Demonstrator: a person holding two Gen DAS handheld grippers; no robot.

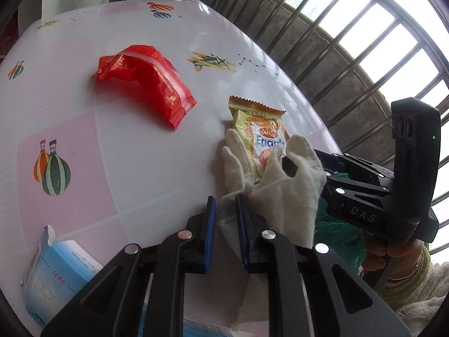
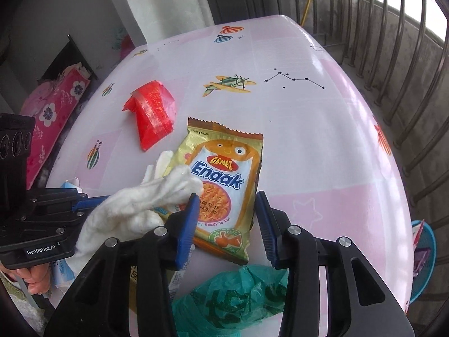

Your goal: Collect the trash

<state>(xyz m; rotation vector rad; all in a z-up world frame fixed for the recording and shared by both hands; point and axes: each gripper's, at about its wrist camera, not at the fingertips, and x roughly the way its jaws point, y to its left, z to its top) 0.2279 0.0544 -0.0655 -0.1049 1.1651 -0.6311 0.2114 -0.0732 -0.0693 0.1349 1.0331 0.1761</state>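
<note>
A white cloth glove [image 1: 280, 191] lies crumpled on the pink table; my left gripper [image 1: 226, 205] is shut on its cuff edge. The glove also shows in the right wrist view [image 2: 134, 207]. A yellow Enaak noodle snack packet [image 2: 224, 182] lies flat beside and partly under the glove; it also shows in the left wrist view [image 1: 261, 132]. My right gripper [image 2: 226, 205] is open, its blue pads either side of the packet's near end. A red wrapper [image 1: 146, 81] lies farther back, also in the right wrist view [image 2: 153, 112]. A green plastic bag [image 2: 238, 295] lies below the right gripper.
A light blue carton [image 1: 53, 275] lies at the near left of the table [image 2: 322, 154]. A metal railing [image 2: 407, 70] runs along the right side. A blue basket [image 2: 423, 255] with wrappers sits off the table's right edge. Pink floral fabric [image 2: 53, 109] lies at the left.
</note>
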